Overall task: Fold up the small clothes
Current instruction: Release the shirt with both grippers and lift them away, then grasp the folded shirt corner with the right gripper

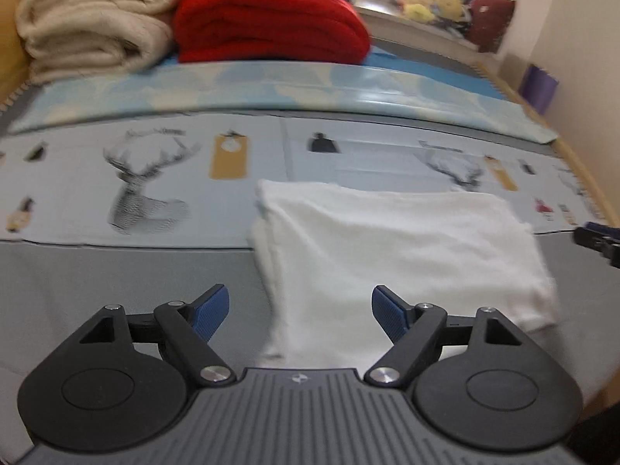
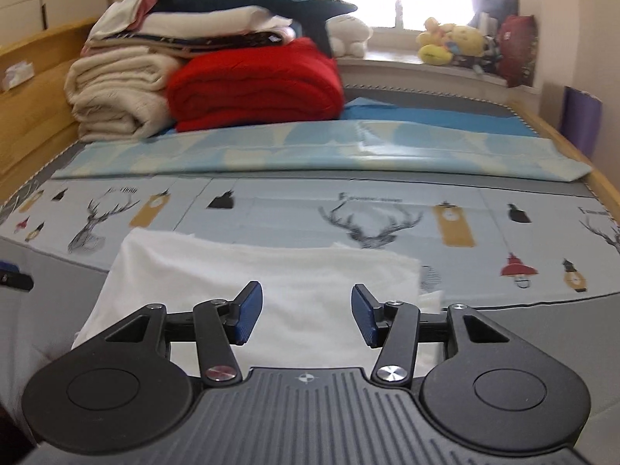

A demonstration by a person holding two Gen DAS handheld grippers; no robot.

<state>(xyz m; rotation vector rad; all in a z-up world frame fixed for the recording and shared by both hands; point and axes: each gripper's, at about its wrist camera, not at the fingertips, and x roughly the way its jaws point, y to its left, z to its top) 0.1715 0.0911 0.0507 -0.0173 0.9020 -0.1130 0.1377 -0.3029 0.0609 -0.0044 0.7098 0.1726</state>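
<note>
A small white garment (image 1: 395, 248) lies folded flat on the bed, partly on a grey sheet and partly on a pale blue deer-print cloth (image 1: 155, 178). My left gripper (image 1: 300, 310) hovers above its near left part, open, with nothing between the blue pads (image 1: 211, 312). In the right wrist view the same white garment (image 2: 263, 271) lies under my right gripper (image 2: 306, 312), which is open and empty above its near edge. The right gripper's tip (image 1: 596, 238) shows at the right edge of the left wrist view.
Folded cream blankets (image 2: 116, 93) and a red blanket (image 2: 255, 85) are stacked at the head of the bed, with more folded cloth on top. A light blue patterned cover (image 2: 310, 151) lies across the bed. Plush toys (image 2: 453, 42) sit on the windowsill. Wooden bed frame (image 2: 35, 116) at left.
</note>
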